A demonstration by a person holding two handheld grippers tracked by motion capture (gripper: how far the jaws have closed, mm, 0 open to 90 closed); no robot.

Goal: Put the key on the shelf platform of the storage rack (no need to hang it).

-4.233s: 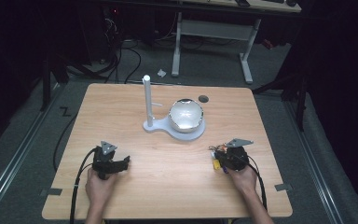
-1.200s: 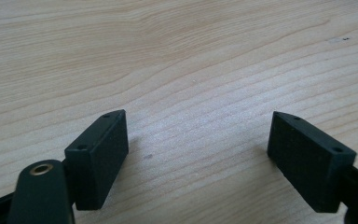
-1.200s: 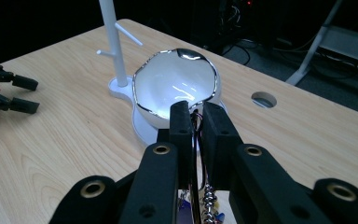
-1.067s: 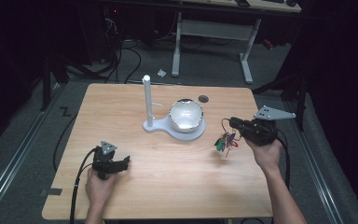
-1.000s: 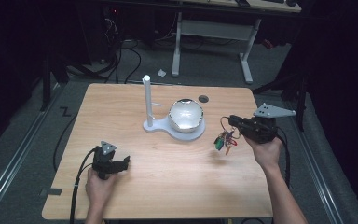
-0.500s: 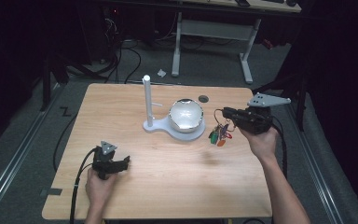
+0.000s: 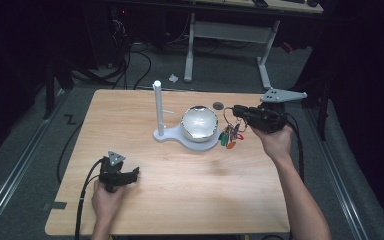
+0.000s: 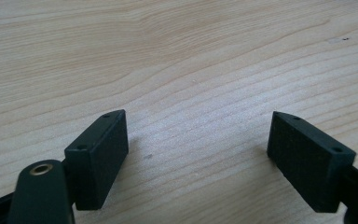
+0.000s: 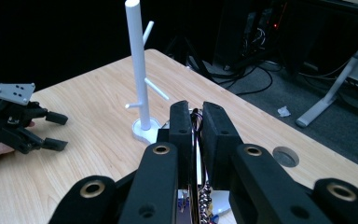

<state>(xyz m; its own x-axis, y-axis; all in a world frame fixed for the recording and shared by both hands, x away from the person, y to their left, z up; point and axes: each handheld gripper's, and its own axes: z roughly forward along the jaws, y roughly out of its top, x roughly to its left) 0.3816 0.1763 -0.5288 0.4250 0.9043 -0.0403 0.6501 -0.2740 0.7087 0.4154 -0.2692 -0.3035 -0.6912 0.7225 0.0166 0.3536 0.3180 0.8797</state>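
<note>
I hold the right tool [image 7: 236, 113] clamped on the key bunch [image 7: 229, 136], dangling at the bowl's [image 7: 199, 125] three o'clock, left tool [image 7: 132, 173] open on the worktop [image 7: 180, 185]; next, I judge, ring onto the stand's [image 7: 157, 107] peg.

No words, nos. or signs can be read anywhere. Nothing is written on the table [image 7: 180, 195], nothing on the white stand [image 7: 158, 107], nothing on the keys [image 7: 229, 136]. The grey plates on the grippers have just dots, no letters.
</note>
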